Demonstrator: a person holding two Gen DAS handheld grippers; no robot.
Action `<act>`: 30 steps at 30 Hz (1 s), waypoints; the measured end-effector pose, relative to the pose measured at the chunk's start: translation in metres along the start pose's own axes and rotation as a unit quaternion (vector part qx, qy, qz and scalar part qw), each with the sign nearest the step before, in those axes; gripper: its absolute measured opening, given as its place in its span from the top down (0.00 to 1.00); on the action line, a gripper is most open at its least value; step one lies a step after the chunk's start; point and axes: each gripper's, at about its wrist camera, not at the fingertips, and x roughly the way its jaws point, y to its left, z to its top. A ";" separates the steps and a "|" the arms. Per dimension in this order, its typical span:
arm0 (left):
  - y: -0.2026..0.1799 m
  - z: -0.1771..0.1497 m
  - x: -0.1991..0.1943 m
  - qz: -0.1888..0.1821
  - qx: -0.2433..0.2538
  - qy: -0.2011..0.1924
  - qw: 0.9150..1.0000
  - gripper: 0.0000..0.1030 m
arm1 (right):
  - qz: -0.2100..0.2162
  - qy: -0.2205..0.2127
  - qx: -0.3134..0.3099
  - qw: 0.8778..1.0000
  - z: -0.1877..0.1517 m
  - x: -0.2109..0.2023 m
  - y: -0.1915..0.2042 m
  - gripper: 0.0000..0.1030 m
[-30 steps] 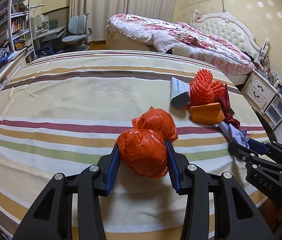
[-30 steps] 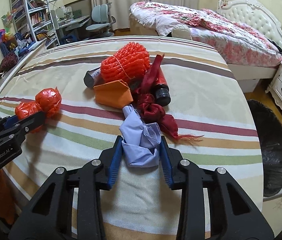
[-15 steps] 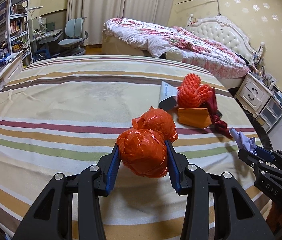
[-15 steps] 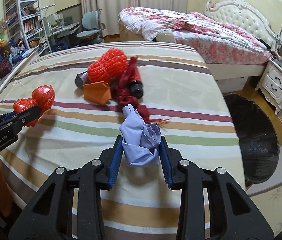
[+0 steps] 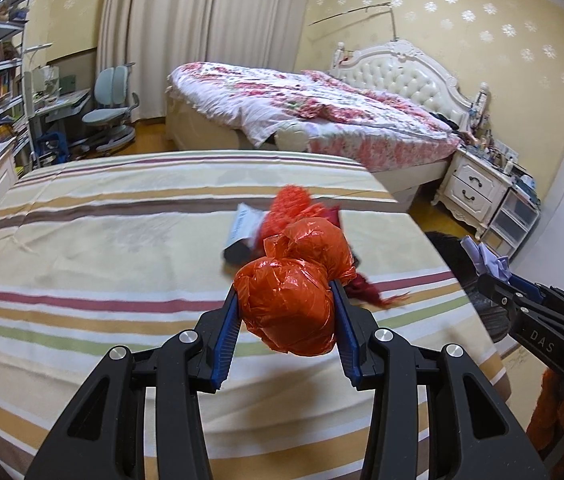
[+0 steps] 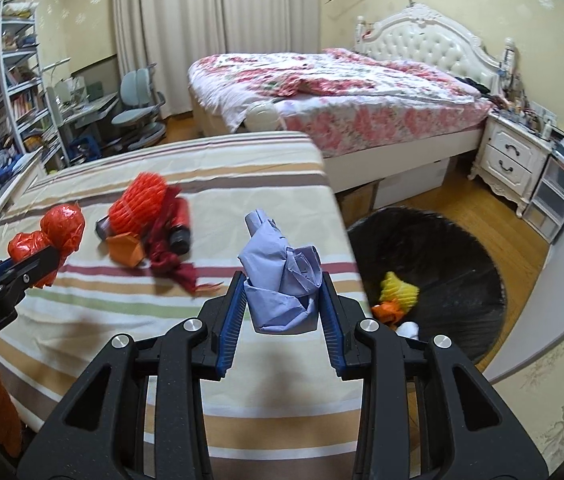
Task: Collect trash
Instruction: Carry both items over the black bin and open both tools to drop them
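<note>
My left gripper (image 5: 286,312) is shut on a knotted orange plastic bag (image 5: 294,300), lifted above the striped bedspread (image 5: 101,240). My right gripper (image 6: 282,304) is shut on a crumpled pale-blue paper wad (image 6: 282,276), held over the bed's right edge near a black-lined trash bin (image 6: 442,256) on the floor. The bin holds yellow, orange and white scraps (image 6: 396,300). On the bedspread lie an orange foam net (image 6: 137,200), an orange folded paper (image 6: 123,250), a dark red ribbon (image 6: 169,260) and a red bottle (image 6: 179,224). The left gripper with its orange bag (image 6: 47,236) shows at the left of the right wrist view.
A second bed with a floral quilt (image 6: 342,92) stands behind. White nightstand (image 6: 514,156) and plastic drawers (image 6: 558,196) sit at the right. A desk, office chair (image 6: 137,116) and bookshelf (image 6: 5,80) fill the left. Wooden floor surrounds the bin.
Both grippers have lifted and swung right with their loads. The trash pile now lies further left and away, and the black bin has come into the right wrist view.
</note>
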 end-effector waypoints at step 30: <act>-0.180 0.039 0.103 -0.101 0.107 0.011 0.989 0.58 | -0.110 -0.015 0.110 0.988 0.012 0.043 -0.153 0.66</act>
